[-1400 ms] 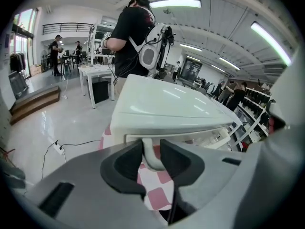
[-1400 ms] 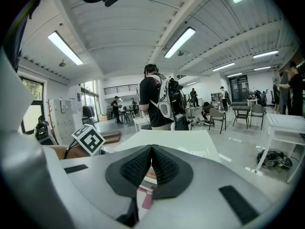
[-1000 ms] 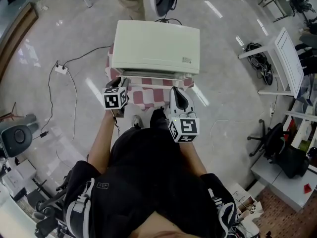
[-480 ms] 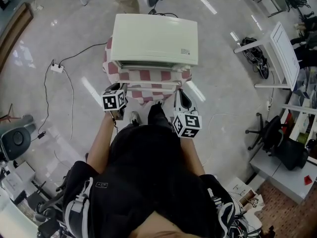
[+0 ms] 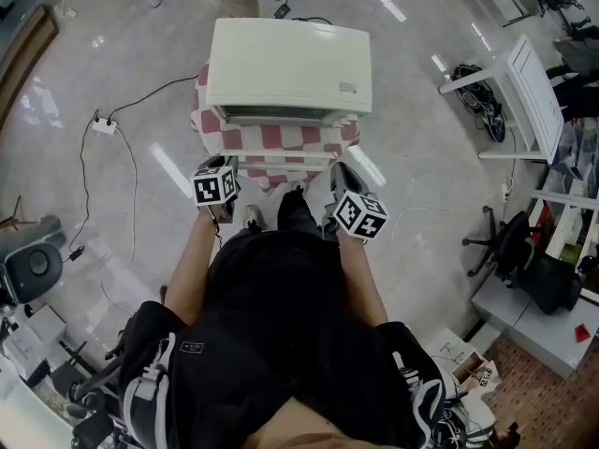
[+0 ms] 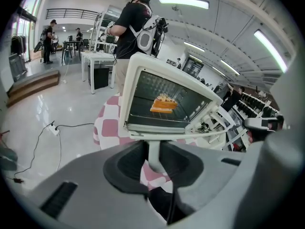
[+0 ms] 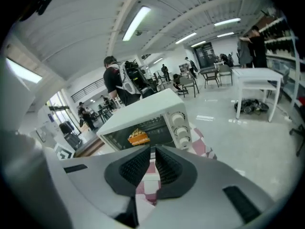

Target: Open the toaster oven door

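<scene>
The cream toaster oven (image 5: 288, 68) stands on a small table under a red-and-white checked cloth (image 5: 281, 140). Its glass door hangs open and down, and the white handle bar (image 5: 281, 160) faces me. An orange piece of food (image 6: 163, 105) lies on the rack inside. My left gripper (image 5: 231, 164) has just been closing and is shut on the handle's white post (image 6: 153, 152) at the bar's left end. My right gripper (image 5: 340, 173) is shut with nothing between its pads, a little below the handle's right end. The right gripper view shows the oven's knobs (image 7: 181, 127) beyond the shut jaws.
A person with a backpack (image 6: 132, 30) stands behind the oven. A cable and power strip (image 5: 103, 124) lie on the shiny floor at left. A white table (image 5: 529, 101) stands at right, with office chairs (image 5: 28, 269) at the edges.
The door handle has come further down and toward me with the left gripper on it. The right gripper has dropped back from the handle and rolled its cube.
</scene>
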`<action>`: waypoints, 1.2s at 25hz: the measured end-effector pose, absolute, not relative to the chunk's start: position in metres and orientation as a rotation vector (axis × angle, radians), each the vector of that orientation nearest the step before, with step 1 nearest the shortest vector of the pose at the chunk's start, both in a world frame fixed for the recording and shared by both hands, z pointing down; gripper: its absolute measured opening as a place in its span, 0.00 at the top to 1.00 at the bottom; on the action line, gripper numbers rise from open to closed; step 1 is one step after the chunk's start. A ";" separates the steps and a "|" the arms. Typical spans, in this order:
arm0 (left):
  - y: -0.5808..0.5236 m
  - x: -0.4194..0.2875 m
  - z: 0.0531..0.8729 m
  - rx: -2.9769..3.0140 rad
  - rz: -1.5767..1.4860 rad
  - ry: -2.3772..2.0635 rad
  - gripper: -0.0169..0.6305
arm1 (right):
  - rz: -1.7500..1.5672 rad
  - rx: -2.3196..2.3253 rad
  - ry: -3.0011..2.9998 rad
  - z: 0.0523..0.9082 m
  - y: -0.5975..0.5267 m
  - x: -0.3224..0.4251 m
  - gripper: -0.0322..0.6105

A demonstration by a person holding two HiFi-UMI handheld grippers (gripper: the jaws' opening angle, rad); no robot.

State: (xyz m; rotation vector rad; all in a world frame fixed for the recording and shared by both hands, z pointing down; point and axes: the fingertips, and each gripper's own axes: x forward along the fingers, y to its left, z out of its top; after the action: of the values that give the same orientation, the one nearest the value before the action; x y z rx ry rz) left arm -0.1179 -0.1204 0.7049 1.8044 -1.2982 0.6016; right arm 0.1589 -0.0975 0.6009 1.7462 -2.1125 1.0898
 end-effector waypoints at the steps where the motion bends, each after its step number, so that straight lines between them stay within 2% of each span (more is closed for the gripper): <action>1: -0.120 -0.118 0.705 1.803 0.602 -1.300 0.82 | 1.157 1.757 -2.104 0.607 -0.099 0.162 0.87; 2: -0.120 -0.119 0.706 1.801 0.604 -1.302 0.82 | 1.224 1.765 -2.094 0.614 -0.101 0.164 0.79; 4: -0.120 -0.120 0.707 1.798 0.606 -1.303 0.82 | 1.351 1.782 -2.071 0.627 -0.106 0.169 0.72; 9: -0.123 -0.117 0.706 1.789 0.607 -1.307 0.82 | 1.657 1.839 -1.976 0.659 -0.117 0.184 0.67; 17: -0.115 -0.121 0.712 1.774 0.620 -1.317 0.83 | 1.995 1.841 -1.885 0.688 -0.123 0.181 0.67; 19: -0.115 -0.121 0.713 1.775 0.623 -1.319 0.83 | 2.011 1.821 -1.878 0.692 -0.124 0.179 0.76; 25: -0.113 -0.119 0.714 1.770 0.604 -1.283 0.82 | 2.010 1.788 -1.913 0.692 -0.124 0.180 0.77; 26: -0.113 -0.117 0.714 1.771 0.601 -1.261 0.81 | 2.010 1.783 -1.919 0.692 -0.124 0.181 0.77; 28: -0.110 -0.115 0.711 1.777 0.578 -1.221 0.66 | 2.007 1.780 -1.927 0.692 -0.123 0.182 0.77; 30: -0.107 -0.119 0.705 1.774 0.510 -1.194 0.64 | 2.000 1.779 -1.931 0.692 -0.123 0.181 0.77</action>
State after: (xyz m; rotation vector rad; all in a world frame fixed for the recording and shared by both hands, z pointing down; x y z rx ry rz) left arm -0.1185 -0.1067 0.7050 1.7740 -1.1938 0.5102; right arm 0.1812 -0.1231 0.6918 1.7786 -1.9308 2.0002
